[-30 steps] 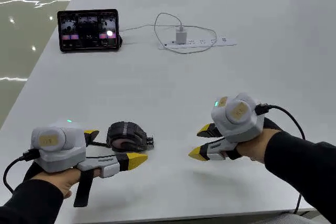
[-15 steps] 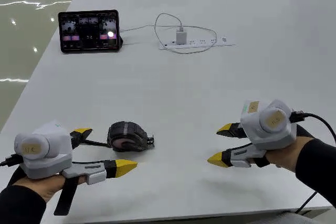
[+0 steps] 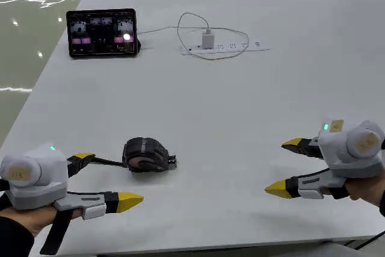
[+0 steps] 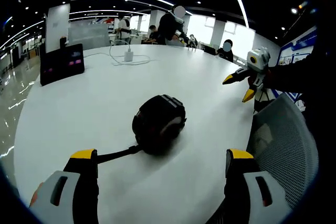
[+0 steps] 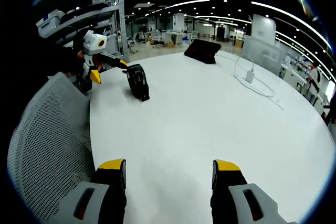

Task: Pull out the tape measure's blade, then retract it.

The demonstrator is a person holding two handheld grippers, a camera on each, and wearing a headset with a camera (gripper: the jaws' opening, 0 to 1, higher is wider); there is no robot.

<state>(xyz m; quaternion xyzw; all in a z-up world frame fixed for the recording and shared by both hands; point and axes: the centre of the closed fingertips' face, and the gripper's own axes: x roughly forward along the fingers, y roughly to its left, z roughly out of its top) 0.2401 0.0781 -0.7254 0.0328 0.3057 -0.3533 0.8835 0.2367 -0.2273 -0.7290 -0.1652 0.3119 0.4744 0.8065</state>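
The left gripper (image 3: pixel 109 177) sits low over the near left corner of the white table (image 3: pixel 240 106), held in a hand (image 3: pixel 27 219). Its yellow-tipped jaws stand wide open with nothing between them. Far behind it, near the table's back edge, a dark tablet (image 3: pixel 101 33) stands propped up with its screen lit.

Just right of the left gripper lies the tape measure (image 3: pixel 145 154), a round black case resting on the table ahead of the open jaws. In the left gripper view it lies centred between the two tips but beyond them. A thin black strap (image 3: pixel 107 162) runs from the case leftward to the tip of the upper jaw; whether it touches that jaw cannot be told. The blade is wound in, with a small end tab (image 3: pixel 173 161) showing at the case's right side.

Farther right, at the back, a white power strip (image 3: pixel 225 47) lies flat with a white cable (image 3: pixel 198 25) looped around its plug.

At the near right edge the right gripper (image 3: pixel 284 166) hovers over bare table, well apart from the tape measure. Its jaws are also spread wide and hold nothing.
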